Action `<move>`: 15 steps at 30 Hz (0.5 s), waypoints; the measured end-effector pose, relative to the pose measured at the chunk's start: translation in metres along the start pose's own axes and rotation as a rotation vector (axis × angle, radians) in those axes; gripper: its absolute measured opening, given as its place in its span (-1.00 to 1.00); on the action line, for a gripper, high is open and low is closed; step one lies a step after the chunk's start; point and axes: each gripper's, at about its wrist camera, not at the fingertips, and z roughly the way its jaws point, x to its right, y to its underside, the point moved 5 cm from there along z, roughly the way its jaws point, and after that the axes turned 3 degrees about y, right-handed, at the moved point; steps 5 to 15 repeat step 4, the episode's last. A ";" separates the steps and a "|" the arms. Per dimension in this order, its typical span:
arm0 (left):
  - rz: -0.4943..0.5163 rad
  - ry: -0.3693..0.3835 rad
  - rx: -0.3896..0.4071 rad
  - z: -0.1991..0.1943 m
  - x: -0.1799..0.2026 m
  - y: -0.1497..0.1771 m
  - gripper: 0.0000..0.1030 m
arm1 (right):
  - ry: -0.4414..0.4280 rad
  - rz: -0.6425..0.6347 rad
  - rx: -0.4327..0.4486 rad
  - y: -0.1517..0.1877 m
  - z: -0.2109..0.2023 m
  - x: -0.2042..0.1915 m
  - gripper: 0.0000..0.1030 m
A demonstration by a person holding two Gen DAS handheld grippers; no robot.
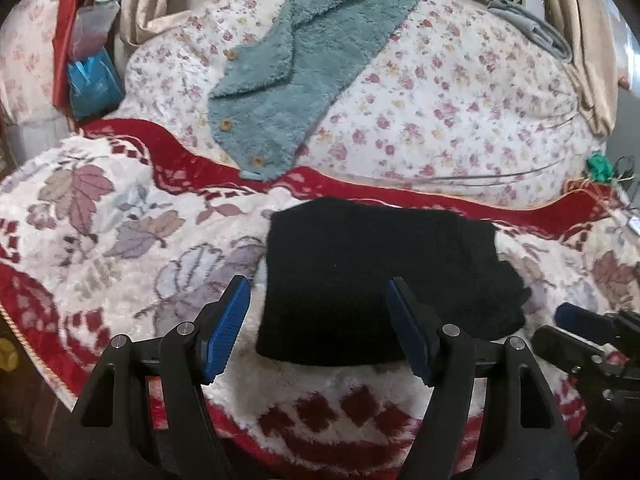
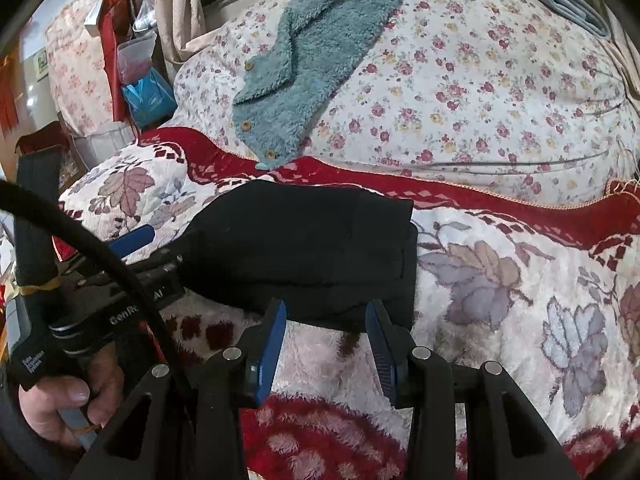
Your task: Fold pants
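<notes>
The black pants (image 1: pixel 372 280) lie folded into a thick rectangle on the plush red-and-white blanket (image 1: pixel 100 240). My left gripper (image 1: pixel 318 322) is open wide at their near left corner, its blue pads apart with the pants' near edge between them, unpressed. My right gripper (image 2: pixel 326 340) is open at the near right edge of the pants (image 2: pixel 304 248), with bare blanket (image 2: pixel 520 320) showing between its pads. A hand (image 2: pixel 72 400) holds the left tool's handle, and one of its blue fingers (image 2: pixel 132 237) sticks out beside the pants.
A teal fleece garment (image 1: pixel 304 64) with wooden buttons lies on the floral quilt (image 1: pixel 440 112) behind the blanket. A grey folded cloth (image 1: pixel 528 28) sits at the back right. Bags (image 1: pixel 92 80) and beige curtains stand at the back left.
</notes>
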 end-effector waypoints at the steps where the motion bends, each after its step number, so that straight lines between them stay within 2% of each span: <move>1: 0.005 -0.002 -0.003 0.001 0.001 0.000 0.37 | 0.000 0.000 -0.002 0.000 0.000 0.000 -0.23; 4: 0.047 0.014 -0.021 0.003 0.011 0.003 0.37 | 0.001 0.000 -0.008 0.002 0.002 0.000 -0.23; 15: 0.047 0.014 -0.021 0.003 0.011 0.003 0.37 | 0.001 0.000 -0.008 0.002 0.002 0.000 -0.23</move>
